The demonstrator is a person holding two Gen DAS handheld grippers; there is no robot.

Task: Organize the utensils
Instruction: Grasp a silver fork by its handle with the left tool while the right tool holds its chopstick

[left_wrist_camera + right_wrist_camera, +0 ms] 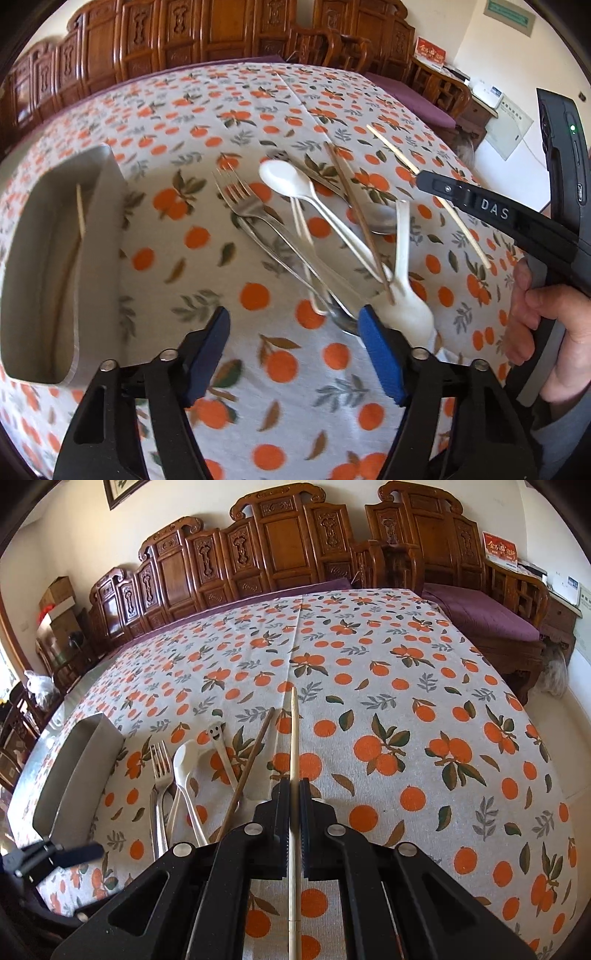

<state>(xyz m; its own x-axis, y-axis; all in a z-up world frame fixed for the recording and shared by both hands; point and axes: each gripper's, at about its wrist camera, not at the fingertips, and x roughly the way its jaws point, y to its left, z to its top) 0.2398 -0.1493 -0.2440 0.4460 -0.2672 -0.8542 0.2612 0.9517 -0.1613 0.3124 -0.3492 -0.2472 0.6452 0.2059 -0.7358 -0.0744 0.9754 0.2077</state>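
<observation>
Utensils are seen scattered on a desk [424,686] draped in an orange-print cloth. At the far left, a metal tray [92,266] is set on the cloth, and a pale chopstick [79,212] is seen lying inside it. Just to its right, two metal forks [255,218] are laid together, tines pointing away. Next come a white plastic spoon [284,177], a second white spoon [406,291] lying bowl-near, and a metal spoon [380,219] partly covered by a dark brown chopstick [354,214] crossed over the pile. A small spoon with a smiling face [216,733] is shown only in the right wrist view, between the white spoon and the brown chopstick.

The left gripper [295,350] is held low over the near ends of the pile, its blue pads spread, with nothing pinched between them. Further right, a light wooden chopstick [293,760] is pinched between the pressed-together fingers of the right gripper [294,786], its tip pointing away above the cloth. A hand [535,325] is seen at the right edge, wrapped round that gripper's handle.
</observation>
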